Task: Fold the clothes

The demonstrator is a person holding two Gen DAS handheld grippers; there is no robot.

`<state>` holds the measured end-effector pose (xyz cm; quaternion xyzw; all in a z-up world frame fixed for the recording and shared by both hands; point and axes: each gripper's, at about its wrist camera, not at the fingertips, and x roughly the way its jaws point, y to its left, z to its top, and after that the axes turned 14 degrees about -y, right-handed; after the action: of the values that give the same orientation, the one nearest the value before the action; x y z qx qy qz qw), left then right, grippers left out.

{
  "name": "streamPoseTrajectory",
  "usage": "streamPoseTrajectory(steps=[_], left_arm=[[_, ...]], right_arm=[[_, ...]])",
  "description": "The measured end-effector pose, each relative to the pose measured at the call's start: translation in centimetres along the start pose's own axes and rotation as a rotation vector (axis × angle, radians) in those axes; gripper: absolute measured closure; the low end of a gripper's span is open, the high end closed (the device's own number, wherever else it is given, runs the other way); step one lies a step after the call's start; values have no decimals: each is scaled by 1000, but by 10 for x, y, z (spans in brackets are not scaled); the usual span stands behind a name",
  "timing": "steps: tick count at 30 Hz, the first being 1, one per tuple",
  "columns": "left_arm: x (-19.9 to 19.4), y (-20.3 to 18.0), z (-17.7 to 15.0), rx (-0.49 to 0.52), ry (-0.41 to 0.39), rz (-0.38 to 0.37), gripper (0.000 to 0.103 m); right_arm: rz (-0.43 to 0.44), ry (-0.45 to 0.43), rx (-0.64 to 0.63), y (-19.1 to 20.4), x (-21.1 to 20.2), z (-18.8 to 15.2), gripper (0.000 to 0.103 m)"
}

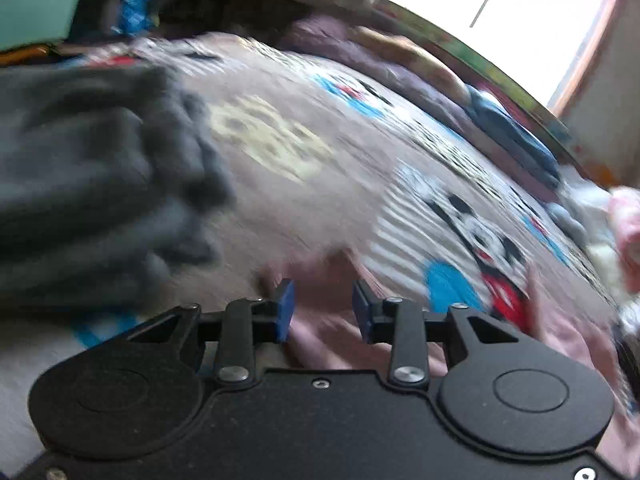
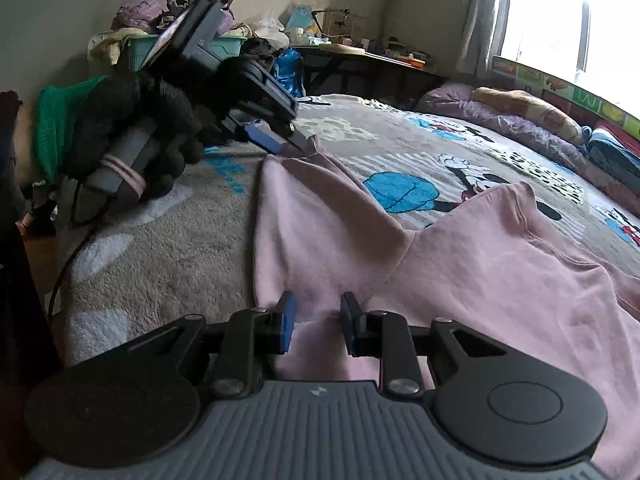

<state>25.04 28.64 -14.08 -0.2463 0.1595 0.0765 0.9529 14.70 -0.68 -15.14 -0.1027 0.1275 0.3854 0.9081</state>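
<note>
— Where's the pink top (image 2: 460,264) lying?

— It's spreading flat over the cartoon-print blanket (image 2: 400,148) on the bed, one sleeve reaching up toward the far side, the neckline pointing to the window.

— And what's the left gripper (image 2: 294,145) doing up there?

— It's sitting right at the sleeve's cuff, held in a dark fuzzy glove (image 2: 132,112). From here the blue pads seem to be closing in on the cuff, but I can't tell whether they're pinching it; its own camera is too blurred to settle that.

— The right gripper (image 2: 318,322)?

— It's hovering low over the pink cloth near the sleeve seam, fingers standing apart, nothing between them.

— So which step is this?

— I'd say it's the sleeve fold just starting. Next it's needing a firm pinch on the cuff, then carrying it across the body while the right one is pinning the seam.
</note>
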Motion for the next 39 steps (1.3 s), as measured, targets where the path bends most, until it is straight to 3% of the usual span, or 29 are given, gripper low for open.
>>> streamPoseTrajectory(steps=[3, 6, 8, 9, 12, 14, 17, 20, 21, 24, 28, 35, 37, 39], left_arm=[[-12, -7, 6, -31, 18, -144, 69], [-15, -20, -3, -71, 126, -346, 69], [-9, -27, -15, -137, 215, -442, 57], [-2, -29, -21, -162, 249, -440, 56], [20, -19, -30, -227, 275, -342, 58], [25, -5, -28, -312, 251, -321, 59], [34, 9, -19, -350, 209, -282, 59], [40, 27, -10, -418, 153, -253, 70], [40, 33, -6, -436, 128, -228, 63], [37, 46, -3, -484, 91, -205, 63], [22, 38, 5, -436, 4, -165, 58], [3, -11, 13, -296, -52, -234, 42], [2, -26, 11, -251, -39, -260, 40], [6, -42, 6, -216, -19, -281, 40]], right_arm=[[1, -7, 12, -4, 4, 0, 76], [-5, -17, -2, -2, 3, -2, 76], [-11, -19, -15, 0, 3, -2, 76], [-12, -19, -20, 1, 3, -2, 76], [-13, -18, -23, 1, 3, -2, 76], [-16, -18, -32, 2, 3, -2, 76], [-22, -18, -50, 5, 3, -2, 76], [-28, -19, -65, 8, 3, -3, 76], [-30, -20, -70, 8, 3, -3, 76], [-35, -22, -83, 9, 3, -4, 76], [-38, -20, -89, 10, 4, -5, 76], [-20, 26, -40, 2, 4, 5, 75], [-13, 35, -21, 0, -2, 11, 70], [-12, 25, 8, -7, -15, 16, 57]])
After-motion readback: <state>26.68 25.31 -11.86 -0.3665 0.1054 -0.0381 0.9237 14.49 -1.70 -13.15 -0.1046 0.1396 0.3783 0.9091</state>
